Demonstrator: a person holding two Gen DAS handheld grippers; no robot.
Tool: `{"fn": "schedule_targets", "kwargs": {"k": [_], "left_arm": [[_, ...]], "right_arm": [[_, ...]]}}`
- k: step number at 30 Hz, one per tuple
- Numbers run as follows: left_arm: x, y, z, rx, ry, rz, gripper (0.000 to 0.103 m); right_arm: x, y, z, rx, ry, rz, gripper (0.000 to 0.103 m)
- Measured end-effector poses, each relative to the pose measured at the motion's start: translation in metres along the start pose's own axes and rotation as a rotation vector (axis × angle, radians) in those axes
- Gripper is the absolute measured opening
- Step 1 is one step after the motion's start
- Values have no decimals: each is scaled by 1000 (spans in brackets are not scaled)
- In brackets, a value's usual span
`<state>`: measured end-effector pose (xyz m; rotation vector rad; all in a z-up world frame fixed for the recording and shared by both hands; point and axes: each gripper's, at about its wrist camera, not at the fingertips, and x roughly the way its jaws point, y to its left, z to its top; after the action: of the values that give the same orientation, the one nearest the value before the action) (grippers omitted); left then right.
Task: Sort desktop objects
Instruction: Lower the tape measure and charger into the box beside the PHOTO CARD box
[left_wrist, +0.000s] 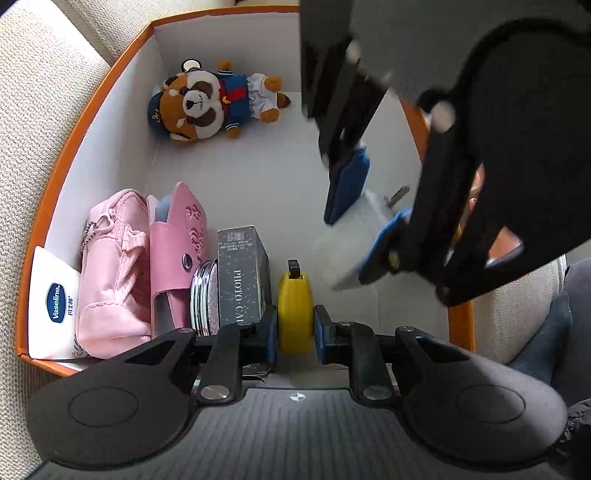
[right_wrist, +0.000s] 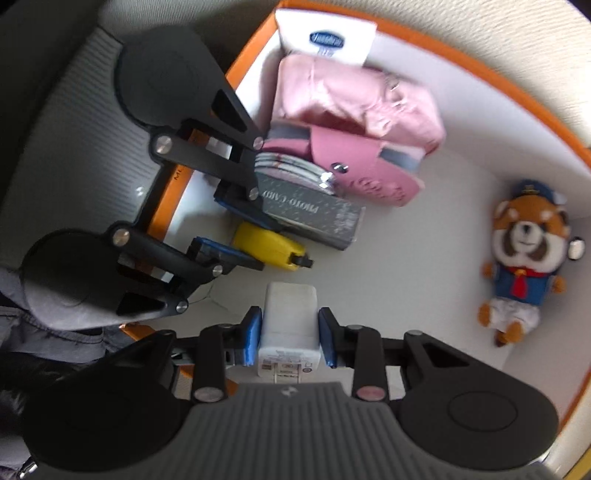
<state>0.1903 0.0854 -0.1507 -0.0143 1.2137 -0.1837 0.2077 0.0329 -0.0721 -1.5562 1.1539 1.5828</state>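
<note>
While the left gripper clamps a yellow tape measure beside the PHOTO CARD box, the right gripper grips a white charger inside the orange-rimmed box.

Home setting, likely a living room. Orange-rimmed box with white inside walls sits on beige woven upholstery, sofa-like. Contents are personal and domestic: red panda plush, pink pouch, pink case, Vaseline packet, photo card box, round mirror. A dark sleeve shows at the edge.
</note>
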Motion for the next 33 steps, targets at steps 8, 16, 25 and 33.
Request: {"fn": "schedule_targets", "kwargs": {"k": [8,16,25,33], "left_arm": [[-1,1,-4,12,-27,1,23],[-4,10,-3,46,-36,-45,25],[-20,26,-3,55,-86,-106,33],[-55,36,-15,59,-196,-83,48]], "right_arm": [[18,-11,4,70,5,99,35],[15,-18,-11,131,-72,134,35],[12,-20,-18,152,-117,113,34],[16,-18,-13,216,-116,79,34]]}}
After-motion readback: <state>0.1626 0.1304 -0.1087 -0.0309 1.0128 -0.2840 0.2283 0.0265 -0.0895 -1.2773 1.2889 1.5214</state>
